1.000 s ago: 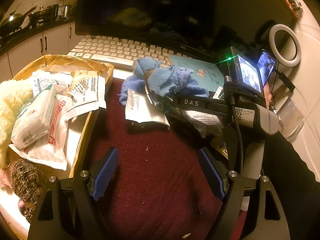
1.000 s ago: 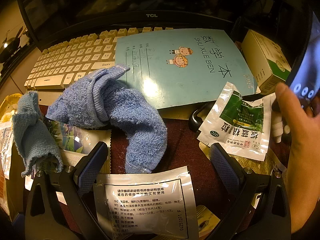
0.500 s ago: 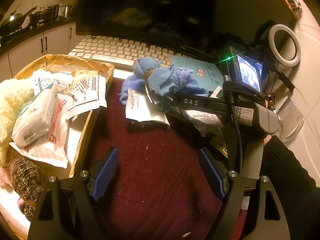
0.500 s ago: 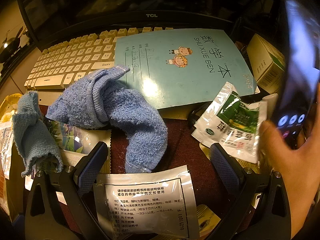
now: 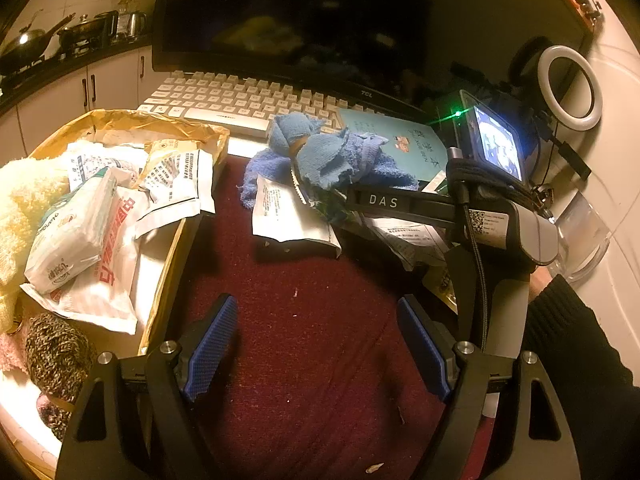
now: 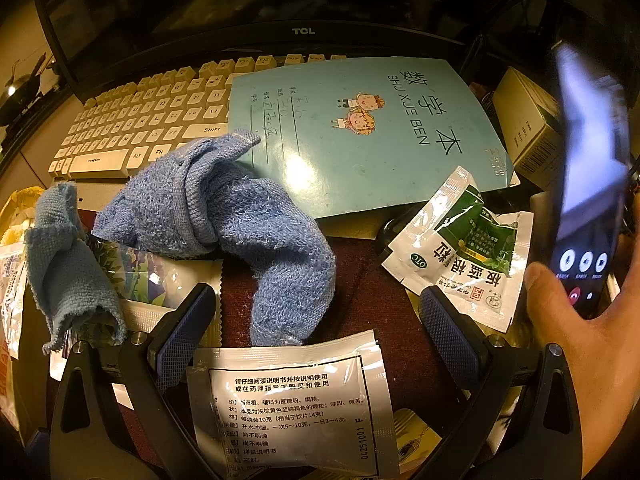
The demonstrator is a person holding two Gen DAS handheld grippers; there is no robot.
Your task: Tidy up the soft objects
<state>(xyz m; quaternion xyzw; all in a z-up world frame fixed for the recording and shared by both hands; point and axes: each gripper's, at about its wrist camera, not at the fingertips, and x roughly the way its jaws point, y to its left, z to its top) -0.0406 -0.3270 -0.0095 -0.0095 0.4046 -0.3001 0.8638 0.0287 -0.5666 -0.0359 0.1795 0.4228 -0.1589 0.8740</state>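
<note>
A crumpled blue towel lies on the dark red mat, partly on a teal notebook; it also shows in the left wrist view. A smaller blue cloth lies to its left. My right gripper is open, just short of the towel, over a white sachet. My left gripper is open and empty above bare mat. The right gripper's body shows in the left wrist view. A cardboard box at left holds a yellow fluffy cloth, packets and a mottled knit piece.
A keyboard and a dark monitor stand at the back. A bare hand holds a lit phone at the right. A green-and-white sachet, a small carton and a ring light are on the right.
The hand with the phone has shifted at the right of the right wrist view, lifting the phone more upright. Both grippers and the cloths have stayed put.
</note>
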